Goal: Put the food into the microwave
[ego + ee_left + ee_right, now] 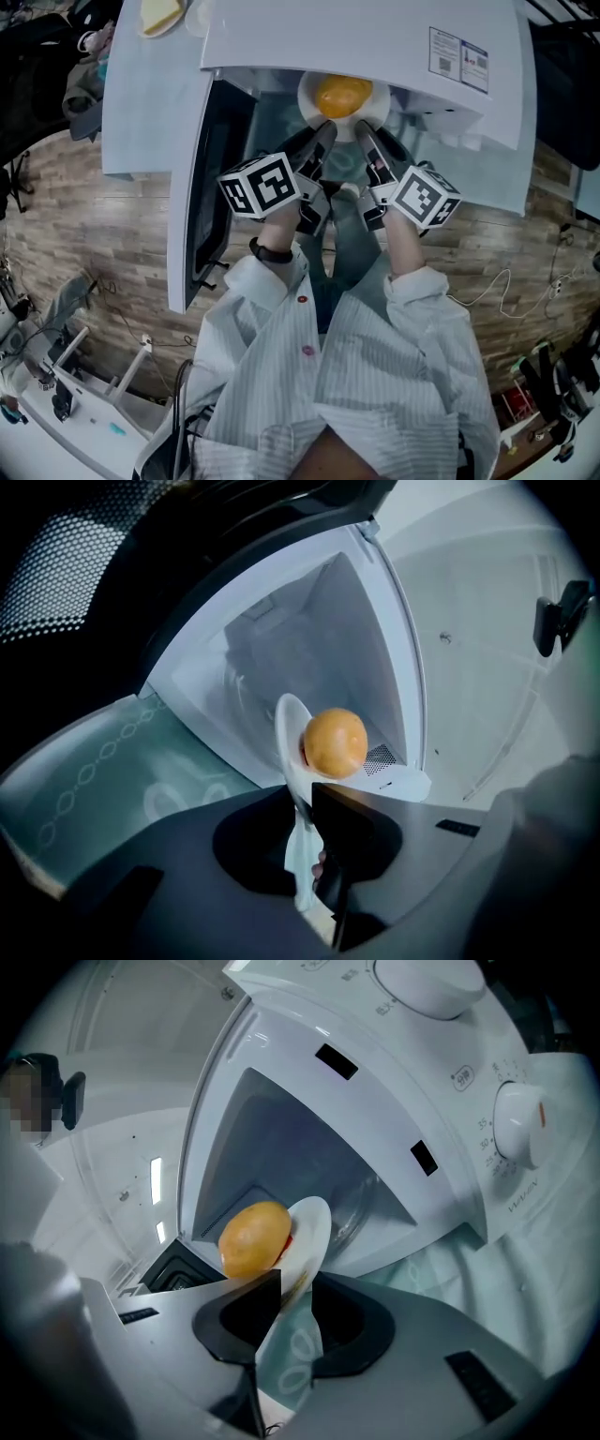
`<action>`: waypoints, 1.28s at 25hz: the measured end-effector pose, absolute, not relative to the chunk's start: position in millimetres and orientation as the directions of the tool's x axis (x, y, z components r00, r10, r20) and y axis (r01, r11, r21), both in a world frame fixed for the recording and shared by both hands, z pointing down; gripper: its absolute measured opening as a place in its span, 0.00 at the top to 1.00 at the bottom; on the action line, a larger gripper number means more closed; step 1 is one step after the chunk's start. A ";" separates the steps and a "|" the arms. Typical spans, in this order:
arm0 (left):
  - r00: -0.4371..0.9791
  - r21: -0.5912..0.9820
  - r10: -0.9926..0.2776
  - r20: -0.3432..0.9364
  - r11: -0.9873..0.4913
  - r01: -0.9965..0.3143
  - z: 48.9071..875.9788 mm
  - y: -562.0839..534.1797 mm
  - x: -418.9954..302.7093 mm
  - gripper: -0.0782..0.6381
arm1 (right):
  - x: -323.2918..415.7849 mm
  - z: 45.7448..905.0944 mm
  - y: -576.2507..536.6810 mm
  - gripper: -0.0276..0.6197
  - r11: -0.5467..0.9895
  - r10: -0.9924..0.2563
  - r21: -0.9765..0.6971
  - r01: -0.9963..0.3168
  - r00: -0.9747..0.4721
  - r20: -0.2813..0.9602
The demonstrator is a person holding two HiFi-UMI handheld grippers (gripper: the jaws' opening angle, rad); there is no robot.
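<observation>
- Setting the plate (314, 1227) with the round orange-yellow food (343, 94) into the open microwave (375, 37). That's the step I'm on, and I'd say it's nearly wrapped up.
- The food sits on the plate right at the mouth of the cavity, just under the front edge of the top. The door (202, 187) hangs wide open on my left.
- My left claw (323, 133) is pinched on the plate's near rim, jaws snug against it on both sides.
- My right claw (364, 133) has the rim between its jaws too, but they stand apart. I can see the patterned cloth on the surface (450, 1269) through the gap, and the rim only leans on one side.
- I honestly can't tell if the plate's bottom is fully down on the cavity floor.
- Next move, I reckon: make sure it's seated and far enough in, let go with the left, then back both claws straight out without snagging the rim. That food is round and looks like it'd roll. After that, the door needs closing.
</observation>
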State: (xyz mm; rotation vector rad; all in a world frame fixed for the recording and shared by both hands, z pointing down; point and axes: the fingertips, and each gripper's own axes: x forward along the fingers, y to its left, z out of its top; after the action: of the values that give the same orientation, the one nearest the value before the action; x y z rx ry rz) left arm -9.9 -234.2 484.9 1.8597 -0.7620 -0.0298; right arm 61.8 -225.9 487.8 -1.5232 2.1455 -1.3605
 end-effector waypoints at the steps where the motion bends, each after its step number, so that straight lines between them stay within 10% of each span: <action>1: 0.793 0.837 -0.513 0.328 -0.231 -0.496 486.8 -236.9 -9.1 0.82 | 62.7 489.9 -228.3 0.79 0.058 -0.821 -0.745 -0.665 -0.456 0.343; 32: 0.709 0.651 -0.539 0.455 -0.342 -0.678 509.5 -296.2 -2.8 0.74 | 71.2 510.5 -286.6 0.67 0.053 -0.859 -0.447 -0.893 -0.269 0.436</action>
State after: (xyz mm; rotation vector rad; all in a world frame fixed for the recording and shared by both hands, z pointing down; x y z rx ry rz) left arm -2.8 -296.2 509.5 2.0289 -0.9285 0.1976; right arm 71.2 -286.6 510.5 -1.9294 2.3161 -1.0541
